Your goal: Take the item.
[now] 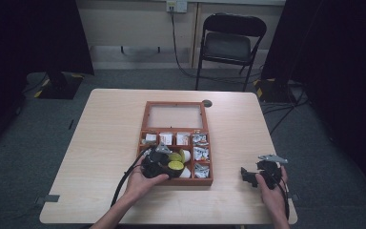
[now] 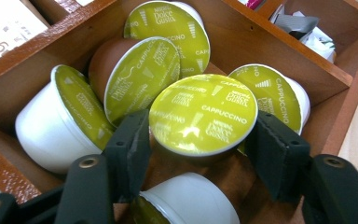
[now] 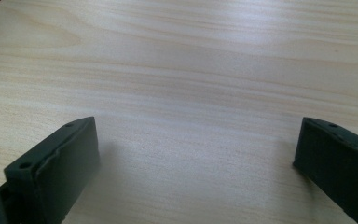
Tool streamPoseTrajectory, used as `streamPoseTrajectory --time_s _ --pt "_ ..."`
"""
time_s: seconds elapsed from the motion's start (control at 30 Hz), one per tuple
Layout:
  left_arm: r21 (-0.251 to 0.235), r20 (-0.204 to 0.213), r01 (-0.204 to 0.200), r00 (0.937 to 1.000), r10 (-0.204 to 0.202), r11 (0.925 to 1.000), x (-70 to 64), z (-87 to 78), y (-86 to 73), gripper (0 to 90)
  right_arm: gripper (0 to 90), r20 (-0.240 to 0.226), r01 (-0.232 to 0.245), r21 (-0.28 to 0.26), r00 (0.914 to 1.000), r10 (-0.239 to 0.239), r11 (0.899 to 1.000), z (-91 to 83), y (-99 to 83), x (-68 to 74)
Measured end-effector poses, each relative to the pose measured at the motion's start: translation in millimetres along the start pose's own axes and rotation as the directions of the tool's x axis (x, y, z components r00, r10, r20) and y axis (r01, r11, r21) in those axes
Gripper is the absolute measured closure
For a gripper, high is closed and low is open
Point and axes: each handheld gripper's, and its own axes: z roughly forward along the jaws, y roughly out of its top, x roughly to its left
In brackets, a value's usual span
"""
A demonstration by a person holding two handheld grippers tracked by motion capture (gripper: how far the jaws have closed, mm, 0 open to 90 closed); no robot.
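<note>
Capsule [image 1: 176, 165] w/ green lid sits in wooden box [image 1: 145, 119] at frame center in high view, under left gripper [image 1: 159, 164]; right gripper [image 1: 259, 174] lower right. Left gripper view: jaws clamp capsule [image 2: 203, 114] at center among other capsules [image 2: 140, 77]. Right gripper view: jaws wide apart, nothing held, over bare table [image 3: 191, 70].

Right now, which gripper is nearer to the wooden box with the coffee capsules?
Left. The left gripper reaches into the wooden box, its jaws around a green-lidded capsule. The right gripper hovers open over bare table, off to the box's right.

There were 6 green-lidded capsules [image 2: 203, 113], 1 wooden box [image 1: 176, 143], 2 hand-held grippers [image 1: 164, 162], 1 worktop [image 1: 105, 133] and 1 folding chair [image 1: 228, 43].
</note>
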Motion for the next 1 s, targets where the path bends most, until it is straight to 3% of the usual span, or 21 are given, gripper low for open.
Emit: streamPoseTrajectory --time_s 0.63,0.8,0.9,1.0 --pt "-0.02 -0.002 0.005 1.0 -0.005 0.9998 -0.5 -2.1 1.7 44.0 0.0 0.0 0.0 0.0 1.0 0.0 1.0 0.0 0.0 0.0" --pt "0.017 0.007 0.024 0.9997 -0.024 0.9996 -1.6 4.1 4.7 39.6 0.0 0.0 0.0 0.0 1.0 0.0 1.0 0.0 0.0 0.0" --pt "0.016 -0.016 0.035 0.9993 -0.035 0.9992 -3.2 4.6 6.6 38.5 0.0 0.0 0.0 0.0 1.0 0.0 1.0 0.0 0.0 0.0" --pt "0.012 -0.009 0.037 0.9993 -0.037 0.9992 -3.0 5.2 8.4 33.9 0.0 0.0 0.0 0.0 1.0 0.0 1.0 0.0 0.0 0.0"
